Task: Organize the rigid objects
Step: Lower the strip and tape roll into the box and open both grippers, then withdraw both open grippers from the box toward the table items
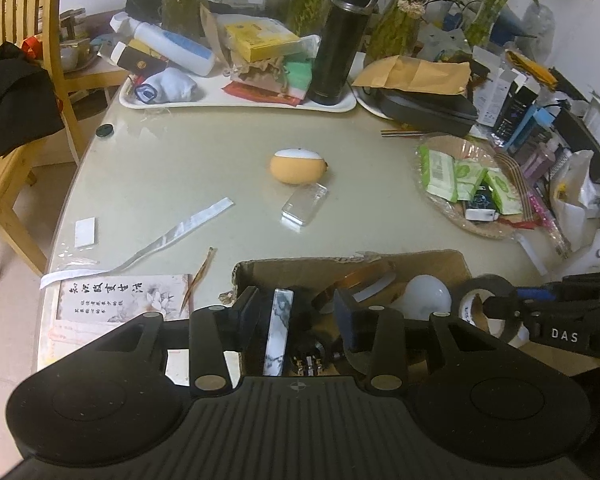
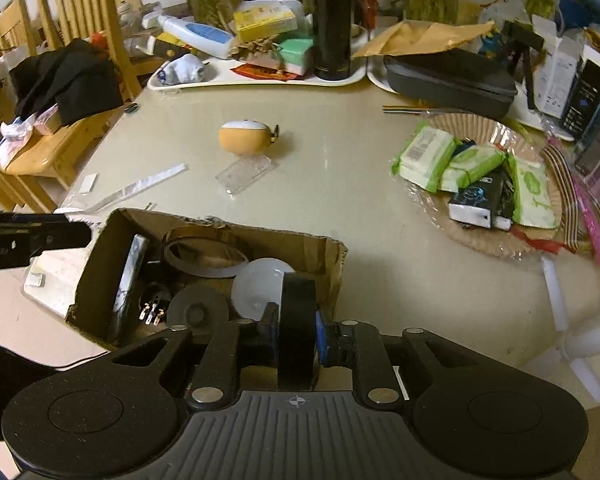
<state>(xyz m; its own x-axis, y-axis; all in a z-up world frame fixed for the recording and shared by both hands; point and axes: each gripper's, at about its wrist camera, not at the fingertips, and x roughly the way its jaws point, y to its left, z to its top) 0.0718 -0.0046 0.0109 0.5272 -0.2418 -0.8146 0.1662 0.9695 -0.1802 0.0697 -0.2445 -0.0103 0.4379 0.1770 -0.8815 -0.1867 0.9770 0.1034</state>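
Through the left wrist view, we see the left gripper [image 1: 298,312] poised over the open brown cardboard box [image 1: 440,266] at the near edge of the beige tabletop [image 1: 220,152]; its fingers stand partly apart, and a marble-patterned flat slab [image 1: 278,332] stands on edge between them, apparently clear of the pads. A white light bulb [image 1: 424,298] lies in the box, and an orange-and-white egg-shaped case [image 1: 300,166] sits mid-table beside a clear plastic case [image 1: 305,204]. Through the right wrist view, we see the right gripper [image 2: 297,330] at the box's near right corner with a black roll of tape [image 2: 298,320] upright between its narrowly spread fingers; we cannot tell whether the pads press it.
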